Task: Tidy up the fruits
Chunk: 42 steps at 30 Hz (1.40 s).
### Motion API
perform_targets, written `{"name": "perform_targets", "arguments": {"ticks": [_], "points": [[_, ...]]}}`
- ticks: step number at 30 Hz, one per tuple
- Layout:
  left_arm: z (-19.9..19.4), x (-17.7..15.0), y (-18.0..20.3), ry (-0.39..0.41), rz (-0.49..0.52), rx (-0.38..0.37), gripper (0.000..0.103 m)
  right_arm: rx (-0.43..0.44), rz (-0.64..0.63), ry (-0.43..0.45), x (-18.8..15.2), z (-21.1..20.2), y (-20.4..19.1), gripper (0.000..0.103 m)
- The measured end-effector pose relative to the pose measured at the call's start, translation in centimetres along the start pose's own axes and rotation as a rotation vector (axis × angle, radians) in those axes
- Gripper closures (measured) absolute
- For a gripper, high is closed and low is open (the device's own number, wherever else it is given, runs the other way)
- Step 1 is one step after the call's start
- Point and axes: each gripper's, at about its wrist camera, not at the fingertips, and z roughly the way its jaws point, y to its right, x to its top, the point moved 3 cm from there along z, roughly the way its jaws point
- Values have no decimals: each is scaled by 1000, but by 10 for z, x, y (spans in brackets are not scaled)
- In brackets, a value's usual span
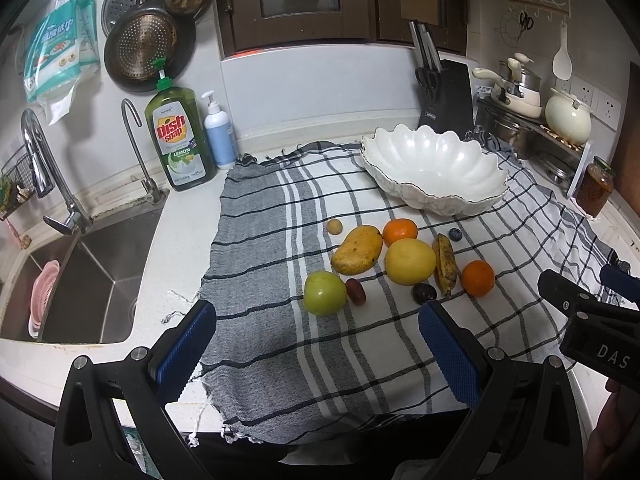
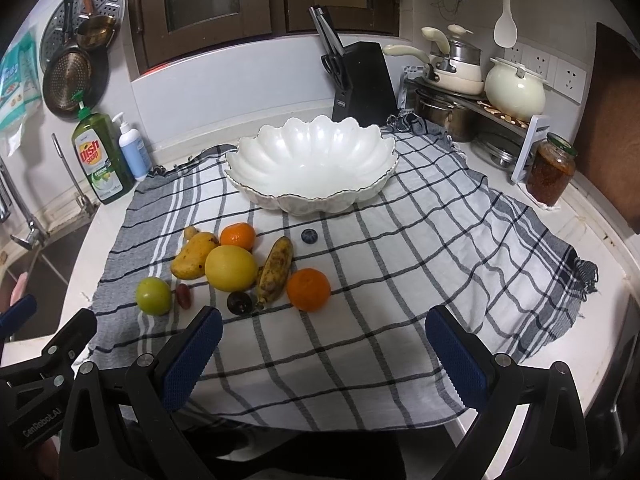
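Several fruits lie on a checked cloth [image 1: 280, 340]: a green apple [image 1: 324, 293], a mango [image 1: 357, 249], a big yellow citrus [image 1: 410, 261], a spotted banana [image 1: 445, 264], two oranges [image 1: 478, 277] [image 1: 400, 231], a blueberry [image 1: 455, 234] and small dark fruits. An empty white scalloped bowl [image 1: 436, 168] stands behind them. My left gripper [image 1: 316, 356] is open, low in front of the fruits. My right gripper [image 2: 324, 356] is open, in front of the near orange [image 2: 308, 289] and the bowl [image 2: 312, 168].
A sink [image 1: 92, 276] with taps lies at the left, with dish soap [image 1: 180, 140] and a pump bottle [image 1: 219, 136] beside it. A knife block [image 1: 446, 96], pots [image 1: 520, 96] and a jar [image 1: 596, 188] stand at the back right.
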Motion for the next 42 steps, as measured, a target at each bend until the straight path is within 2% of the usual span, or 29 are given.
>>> {"name": "perform_targets", "arguments": {"ticks": [27, 34, 42], "points": [[22, 2, -1, -12, 9, 18, 0, 20, -9, -28, 2, 23, -2, 0], [40, 3, -1, -36, 10, 16, 0, 30, -24, -57, 2, 43, -5, 1], [68, 4, -1, -77, -2, 2, 2, 36, -24, -85, 5, 69, -9, 8]]}}
